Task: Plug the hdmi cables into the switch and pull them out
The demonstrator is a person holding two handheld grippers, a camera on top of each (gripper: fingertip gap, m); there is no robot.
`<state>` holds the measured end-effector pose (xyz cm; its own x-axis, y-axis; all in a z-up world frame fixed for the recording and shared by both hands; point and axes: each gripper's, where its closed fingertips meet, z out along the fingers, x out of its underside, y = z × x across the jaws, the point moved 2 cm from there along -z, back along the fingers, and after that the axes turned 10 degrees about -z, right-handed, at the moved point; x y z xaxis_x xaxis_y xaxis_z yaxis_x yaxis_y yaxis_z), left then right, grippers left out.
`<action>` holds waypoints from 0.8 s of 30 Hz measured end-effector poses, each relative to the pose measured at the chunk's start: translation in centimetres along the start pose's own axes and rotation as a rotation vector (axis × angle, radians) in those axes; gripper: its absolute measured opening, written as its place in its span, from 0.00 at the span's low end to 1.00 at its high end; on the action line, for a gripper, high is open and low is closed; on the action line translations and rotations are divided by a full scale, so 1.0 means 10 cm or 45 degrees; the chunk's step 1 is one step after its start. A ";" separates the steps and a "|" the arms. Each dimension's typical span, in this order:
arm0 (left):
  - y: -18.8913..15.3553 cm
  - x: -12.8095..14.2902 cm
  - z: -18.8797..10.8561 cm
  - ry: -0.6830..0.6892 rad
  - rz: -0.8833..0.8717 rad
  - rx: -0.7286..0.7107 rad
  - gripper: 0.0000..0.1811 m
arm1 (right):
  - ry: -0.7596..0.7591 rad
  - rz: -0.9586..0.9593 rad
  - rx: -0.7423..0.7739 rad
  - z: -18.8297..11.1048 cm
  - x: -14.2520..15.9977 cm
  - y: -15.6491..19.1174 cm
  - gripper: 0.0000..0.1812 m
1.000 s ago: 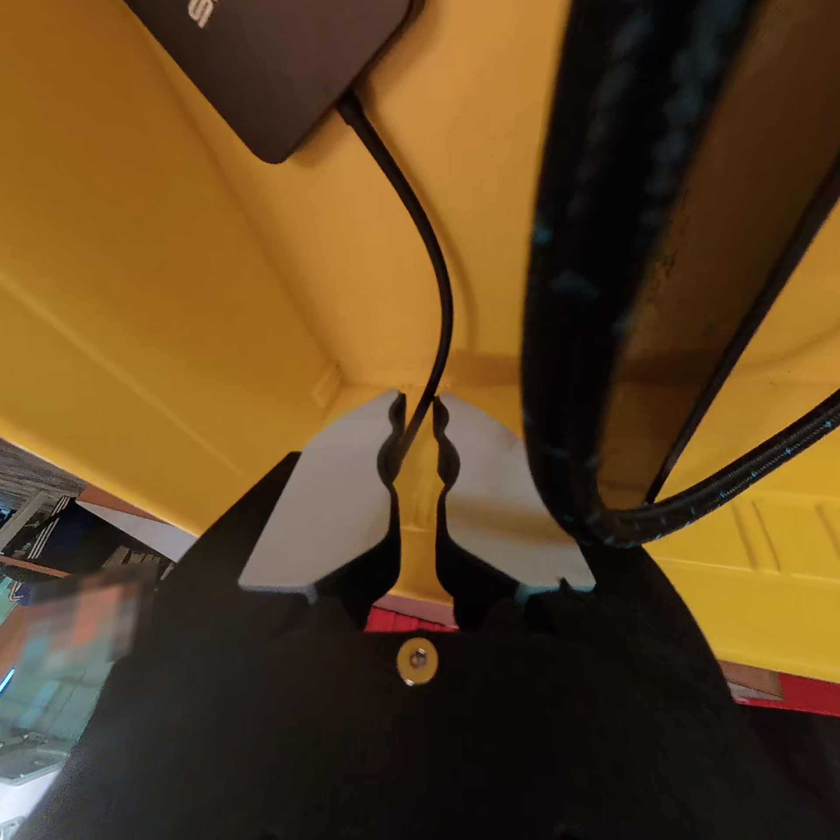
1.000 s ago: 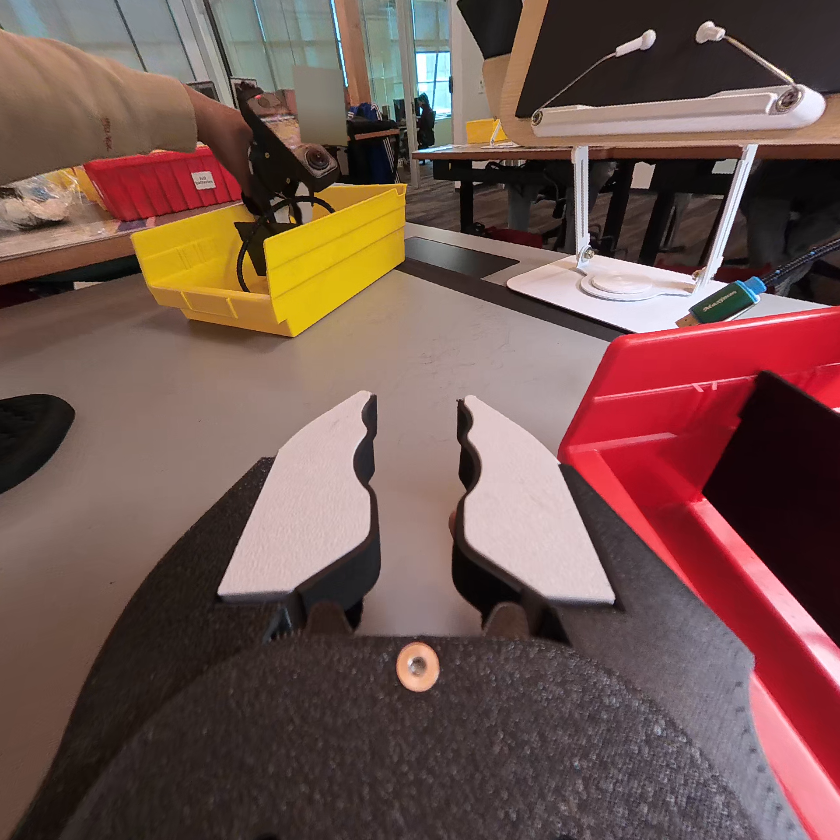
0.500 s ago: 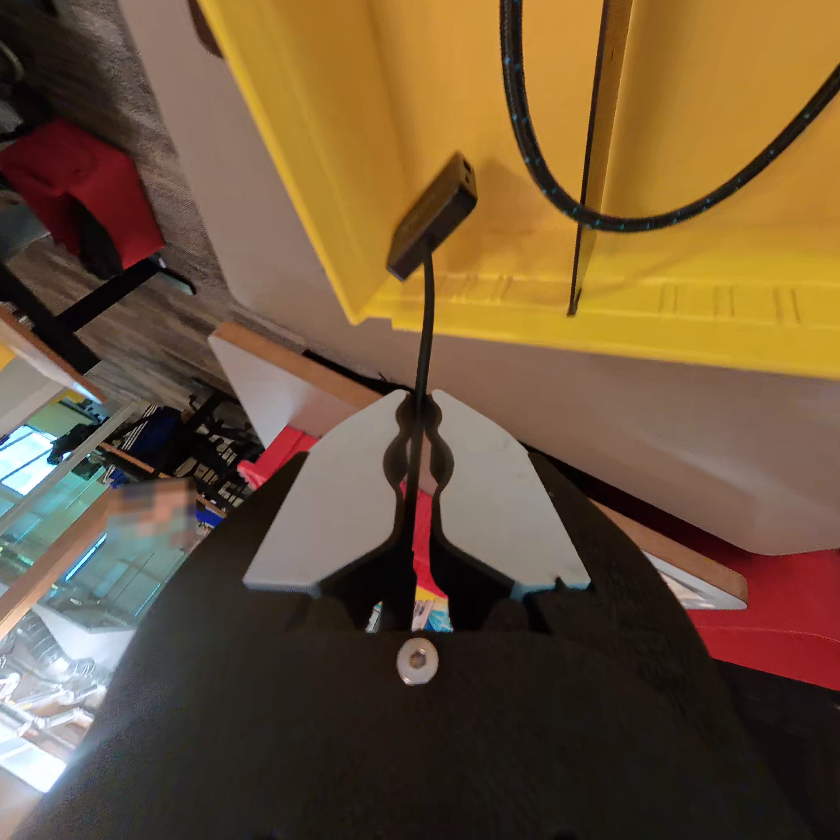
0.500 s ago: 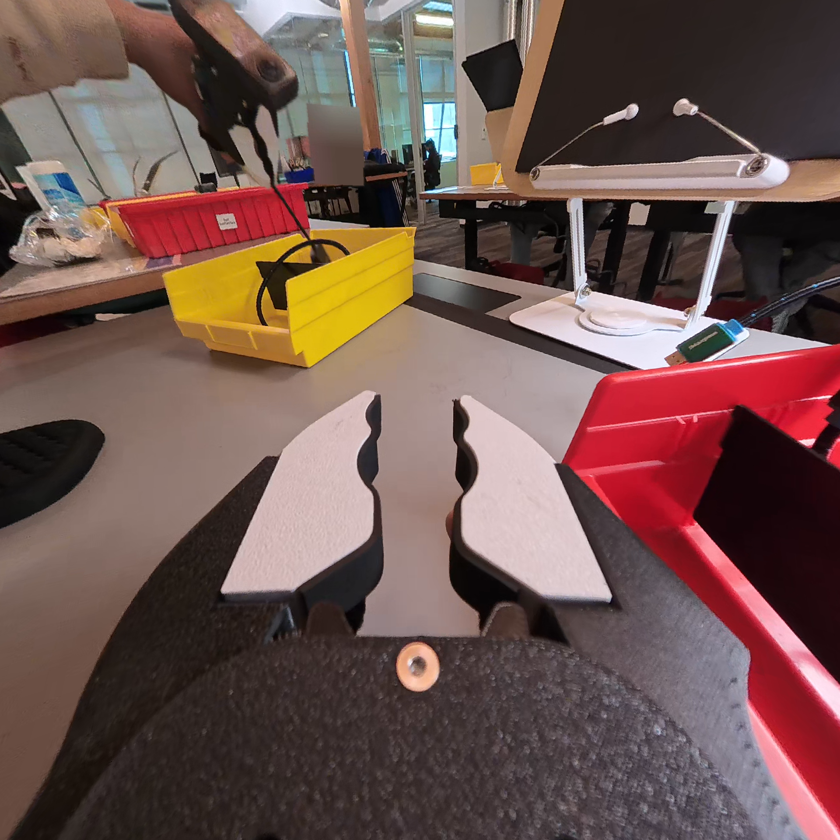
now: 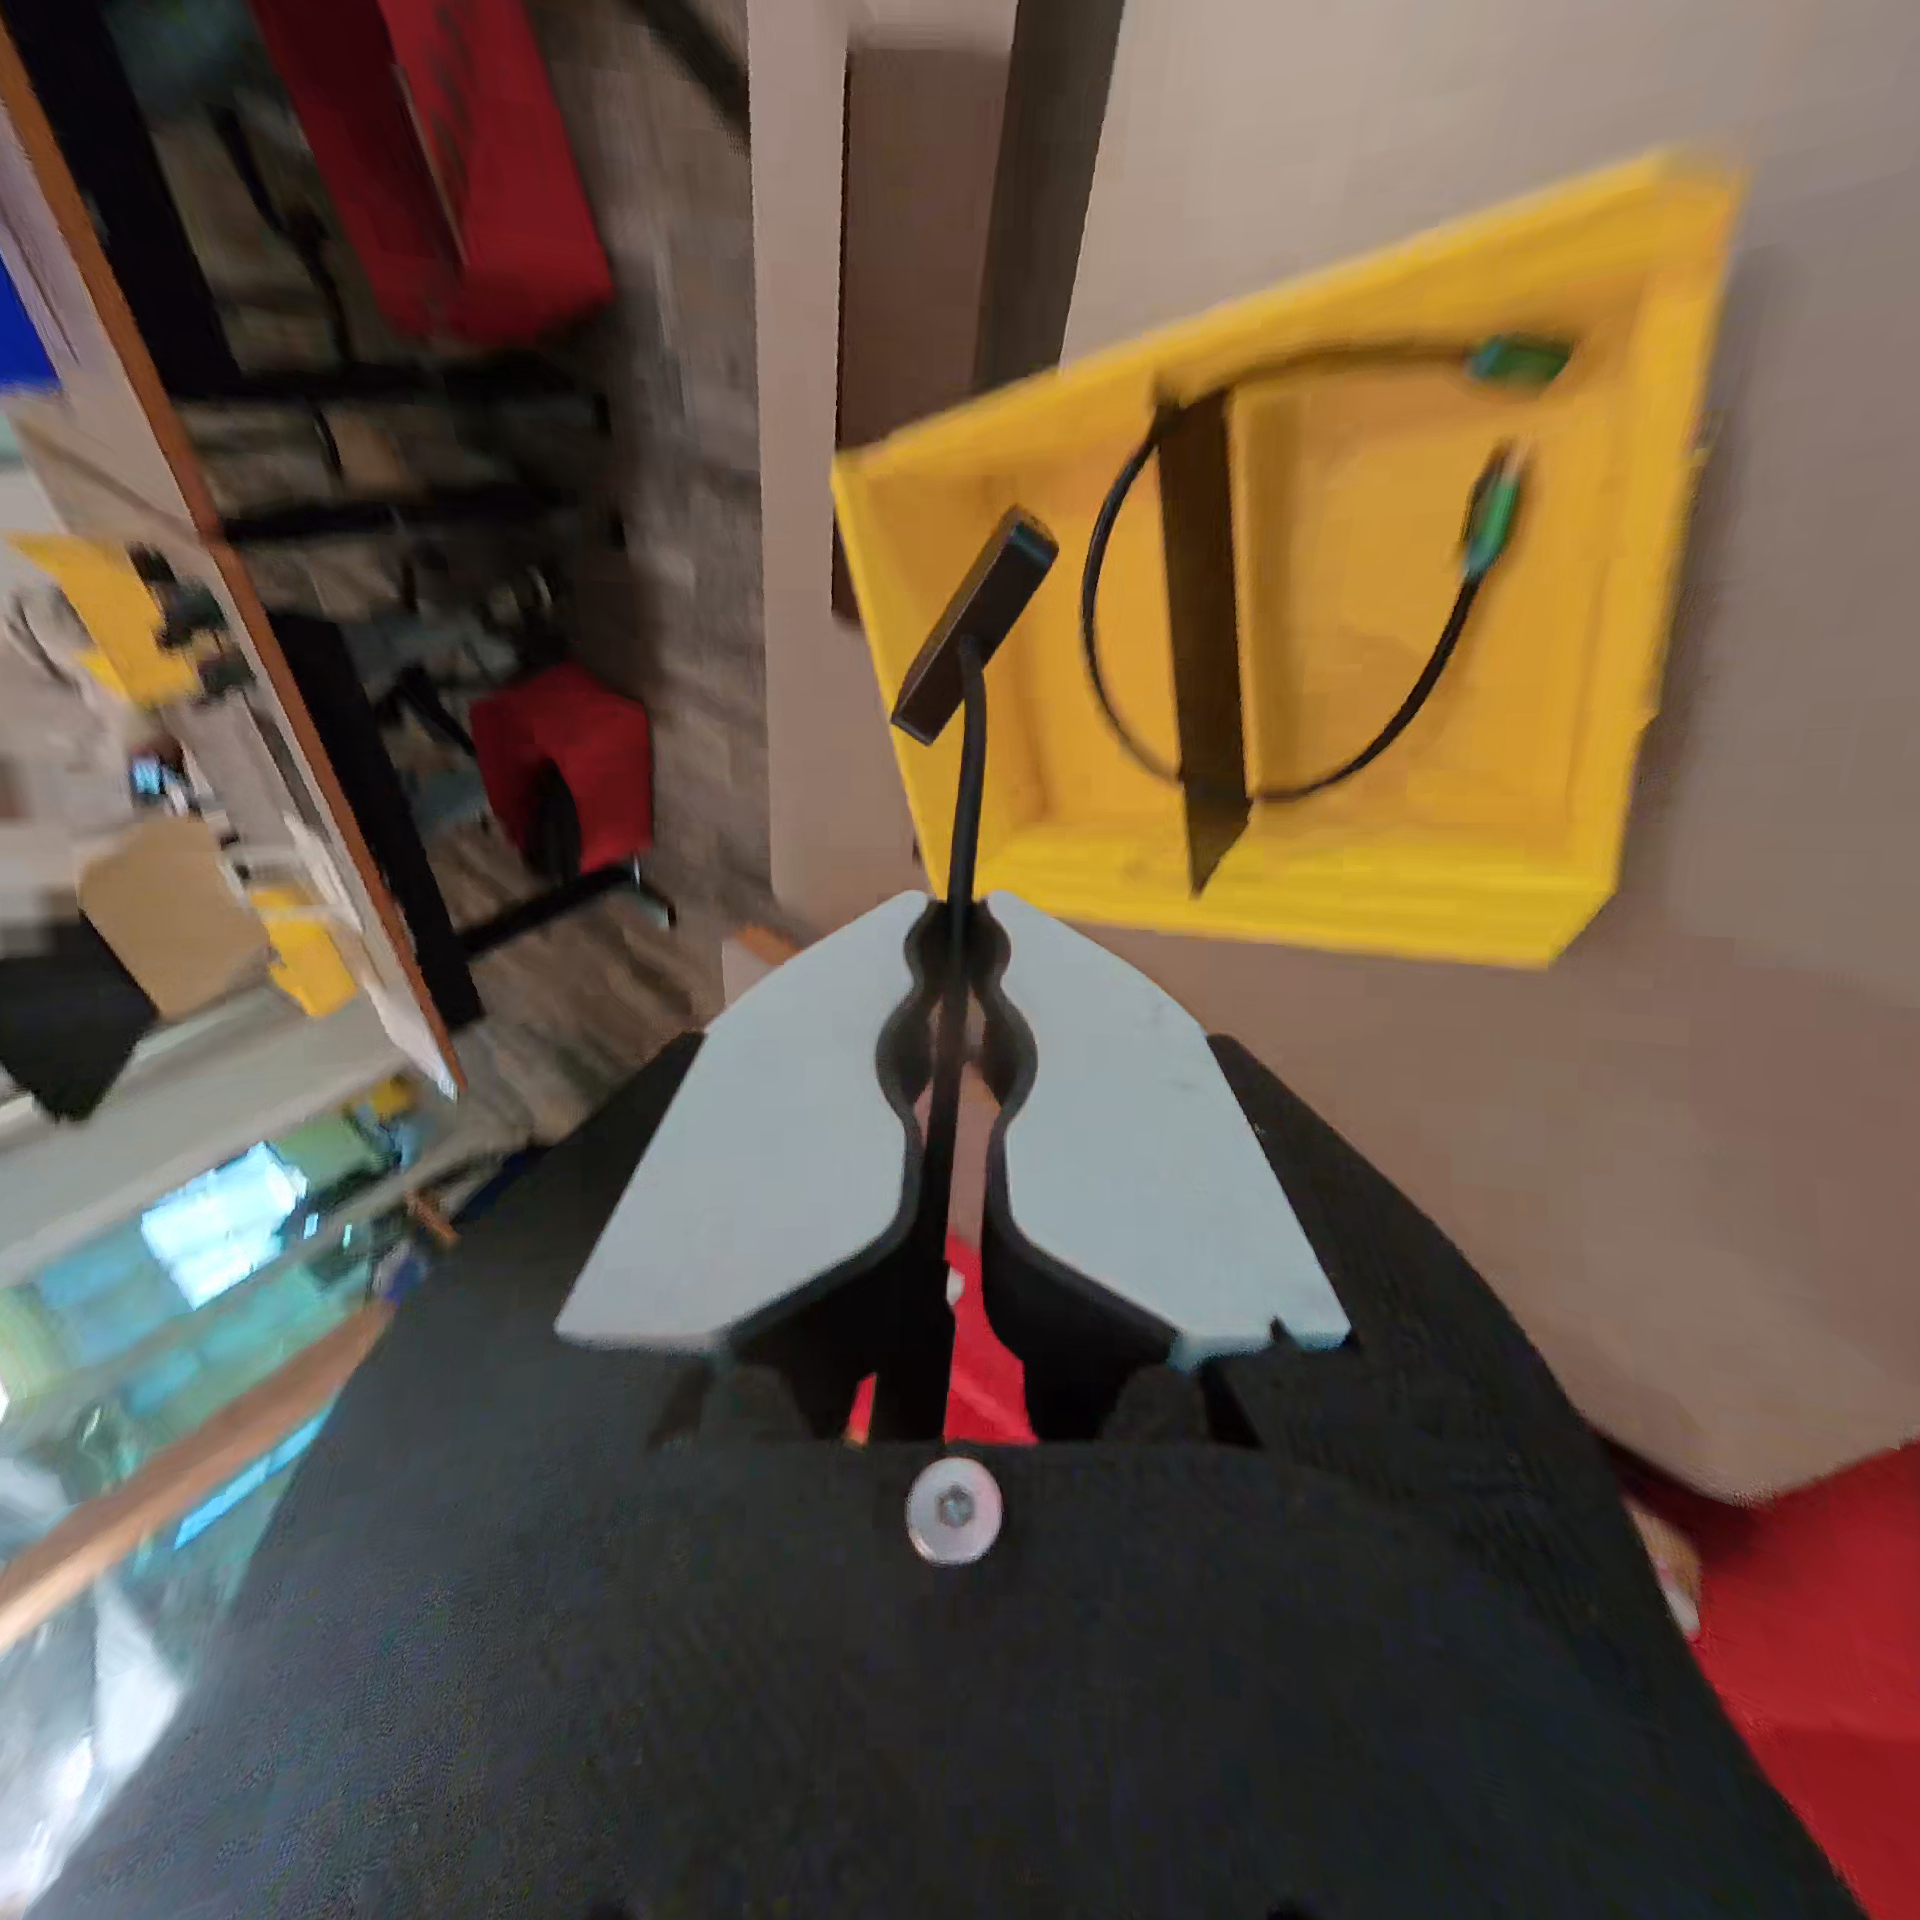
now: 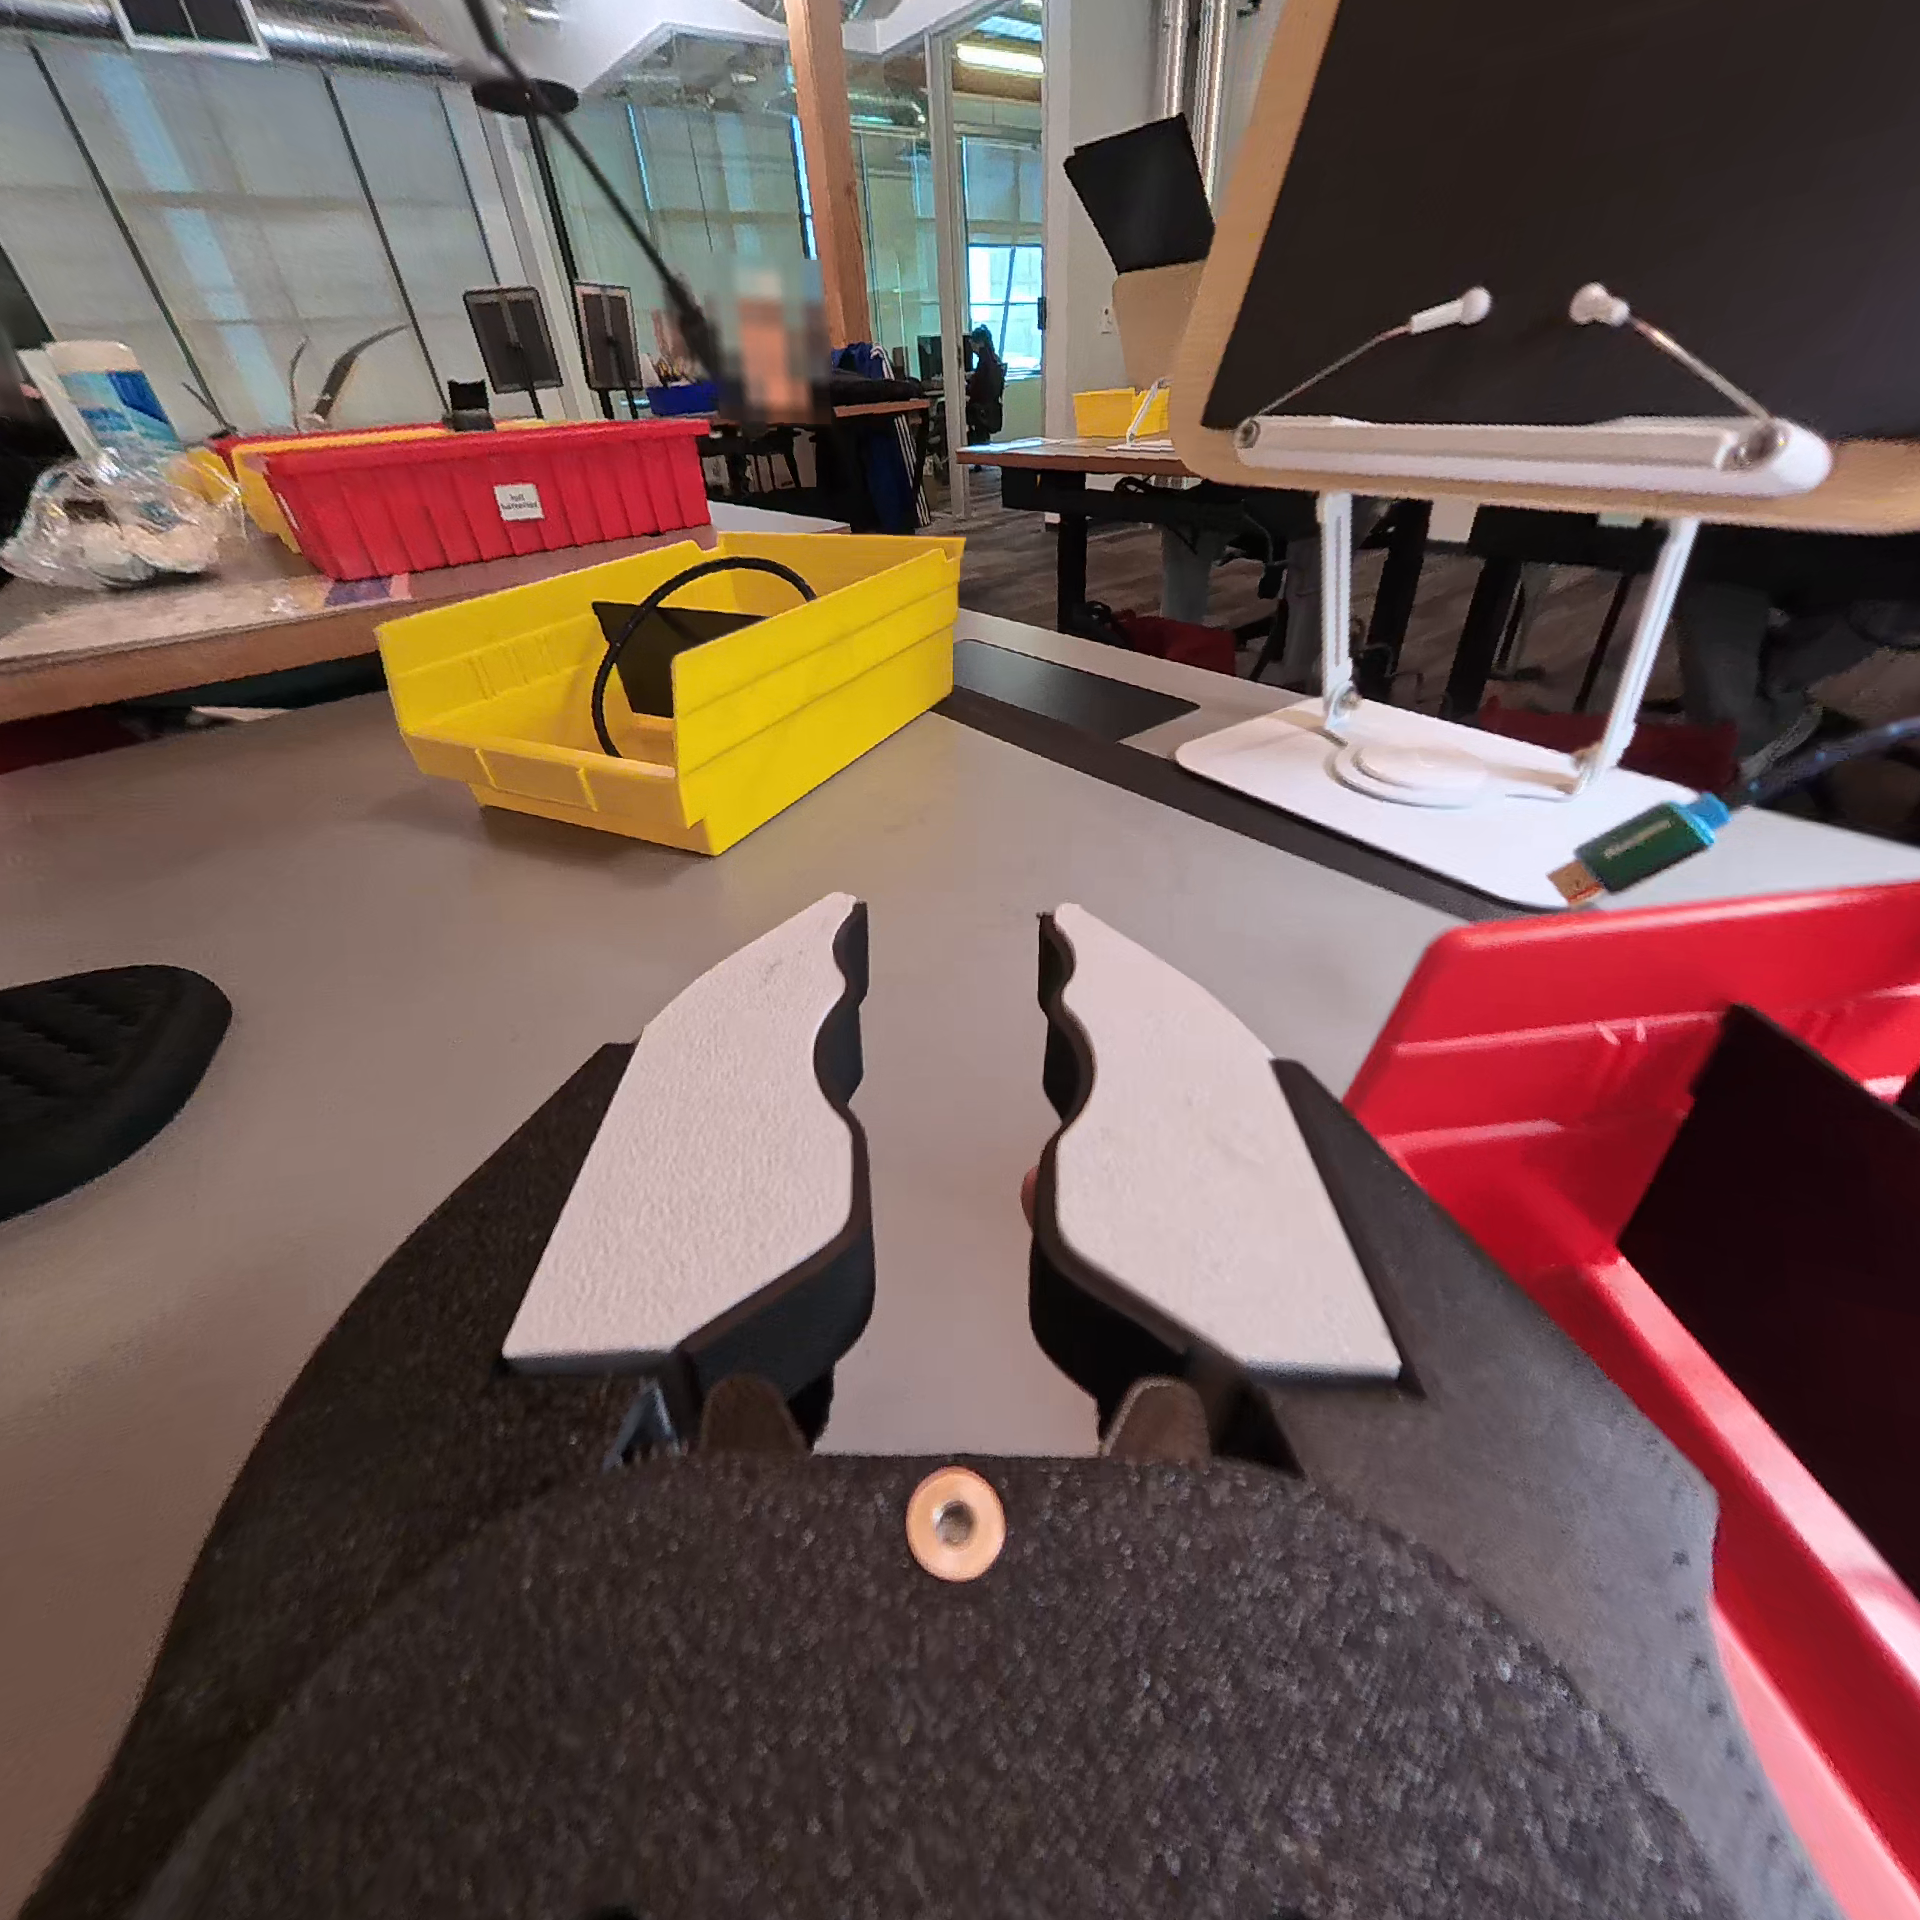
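In the left wrist view my left gripper [image 5: 958, 906] is shut on the thin black cable [image 5: 966, 790] of the switch [image 5: 977, 634], a flat black box. The switch hangs in the air high above the yellow bin [image 5: 1299, 904]. A black braided HDMI cable [image 5: 1093, 603] with two green plugs [image 5: 1491, 514] lies looped in that bin, around a black divider [image 5: 1200, 623]. My right gripper [image 6: 951, 920] is open and empty, low over the grey table. The yellow bin [image 6: 810, 707] with the cable loop [image 6: 727, 566] stands beyond it. Another green HDMI plug [image 6: 1636, 836] lies at the right.
A red bin [image 6: 1558, 997] with a black divider sits close on the right of my right gripper. A white tablet stand [image 6: 1434, 769] stands behind it. A black pad [image 6: 83, 1070] lies at the left edge. More red and yellow bins [image 6: 488, 504] sit on the far table. Across from one pair of fingers to the other is roughly 40 cm. To reach the green HDMI plug [image 6: 1636, 836] in a straight line is about 20 cm for my right fingers, about 50 cm for my left.
My left gripper closed on the switch's cable inside the yellow bin and lifted the switch up and away from it. The hand left the right wrist view. My right gripper stayed open.
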<state>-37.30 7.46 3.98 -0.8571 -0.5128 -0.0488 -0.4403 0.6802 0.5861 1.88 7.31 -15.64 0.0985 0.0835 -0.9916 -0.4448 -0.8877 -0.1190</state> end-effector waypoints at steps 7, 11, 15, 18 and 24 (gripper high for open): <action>-0.80 -1.10 -0.41 -0.637 0.059 0.189 0.03 | 0.003 -0.304 0.076 0.28 -0.36 0.13 0.22; -1.25 -1.60 -0.60 -1.013 0.055 0.354 0.03 | -0.026 -0.471 0.179 0.44 -0.65 0.03 0.30; -1.54 -1.88 -0.60 -1.294 -0.017 0.525 0.03 | -0.103 -0.677 0.147 0.49 -0.80 0.03 0.11; -1.50 -1.90 -0.46 -1.408 -0.199 0.583 0.03 | -0.092 -0.677 -0.003 0.41 -0.79 0.04 0.07; -1.46 -1.94 0.00 -1.366 -0.507 0.520 0.14 | 0.060 -0.613 -0.101 0.17 -0.77 -0.22 0.07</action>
<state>-14.26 7.42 -3.62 -0.3433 -0.1609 -0.9253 -0.6095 0.7877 0.0891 0.54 9.41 -7.81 0.3174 0.4736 -0.8215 -0.2699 -0.7854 -0.5571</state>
